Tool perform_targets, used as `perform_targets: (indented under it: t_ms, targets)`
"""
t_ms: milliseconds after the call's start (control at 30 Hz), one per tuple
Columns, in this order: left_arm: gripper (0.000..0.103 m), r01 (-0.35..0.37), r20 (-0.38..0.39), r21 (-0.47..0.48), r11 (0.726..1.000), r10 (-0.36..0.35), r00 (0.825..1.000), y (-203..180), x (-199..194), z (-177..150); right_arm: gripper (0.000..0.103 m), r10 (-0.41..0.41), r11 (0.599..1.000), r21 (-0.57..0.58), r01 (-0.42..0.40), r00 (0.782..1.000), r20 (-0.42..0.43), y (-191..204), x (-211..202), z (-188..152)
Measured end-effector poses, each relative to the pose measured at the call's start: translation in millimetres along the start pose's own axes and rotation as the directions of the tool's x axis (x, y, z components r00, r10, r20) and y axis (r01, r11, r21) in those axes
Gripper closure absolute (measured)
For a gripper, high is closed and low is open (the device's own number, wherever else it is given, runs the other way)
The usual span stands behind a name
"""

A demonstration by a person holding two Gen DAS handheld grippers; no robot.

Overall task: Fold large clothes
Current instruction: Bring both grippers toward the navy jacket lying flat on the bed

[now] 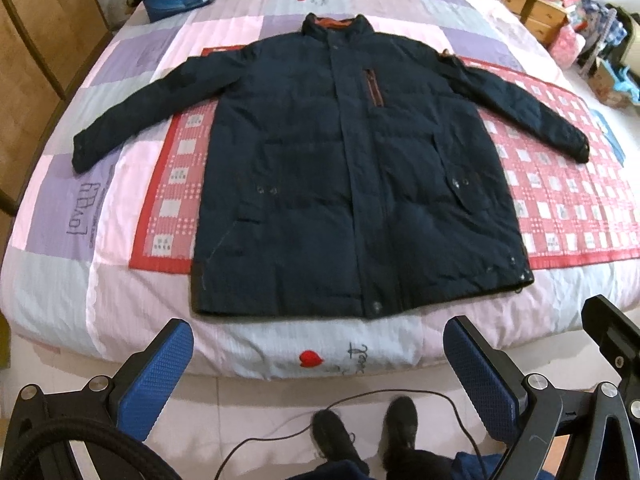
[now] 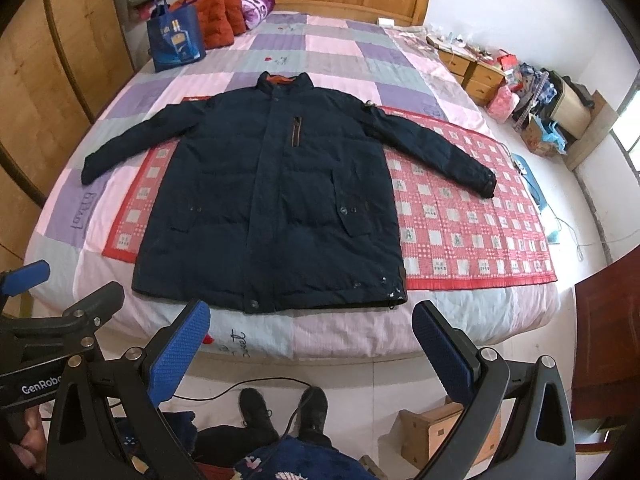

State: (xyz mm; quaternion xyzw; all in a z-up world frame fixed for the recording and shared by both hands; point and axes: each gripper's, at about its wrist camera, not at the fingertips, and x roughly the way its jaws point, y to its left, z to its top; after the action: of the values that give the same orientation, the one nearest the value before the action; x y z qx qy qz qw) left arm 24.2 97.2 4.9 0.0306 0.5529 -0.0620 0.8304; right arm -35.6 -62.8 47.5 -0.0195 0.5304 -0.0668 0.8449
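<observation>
A large dark navy padded jacket (image 1: 340, 184) with an orange collar lining lies flat, front up, on the bed, both sleeves spread out to the sides. It also shows in the right wrist view (image 2: 272, 200). My left gripper (image 1: 318, 332) is open and empty, held off the foot of the bed below the jacket's hem. My right gripper (image 2: 312, 316) is open and empty too, just short of the hem. The left gripper's body shows at the left edge of the right wrist view (image 2: 60, 320).
A red checked mat (image 2: 460, 220) lies under the jacket on a pink and purple quilt (image 2: 340, 52). A blue bag (image 2: 174, 36) and red clothing (image 2: 218, 12) sit near the headboard. Wardrobe on the left, drawers and clutter (image 2: 532, 96) on the right. A cable and the person's feet (image 2: 280, 412) are on the floor.
</observation>
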Motion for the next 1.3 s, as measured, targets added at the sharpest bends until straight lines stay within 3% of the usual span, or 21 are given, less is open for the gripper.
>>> perform_targets:
  t_ms: [667, 1033, 1300]
  targets:
    - [0.0, -0.011, 0.112, 0.004, 1.0, 0.011, 0.994, -11, -8, 62, 0.0, -0.009, 1.0, 0.019, 0.007, 0.997, 0.083, -16, 0, 58]
    - [0.0, -0.039, 0.064, -0.007, 0.999, 0.04, 0.997, -65, 36, 116, 0.0, 0.027, 1.0, -0.004, -0.027, 0.998, 0.054, -71, 54, 114]
    - [0.0, -0.091, 0.043, -0.057, 0.994, 0.093, 0.995, -91, 67, 168, 0.0, 0.079, 0.996, -0.037, -0.077, 0.996, 0.047, -104, 104, 177]
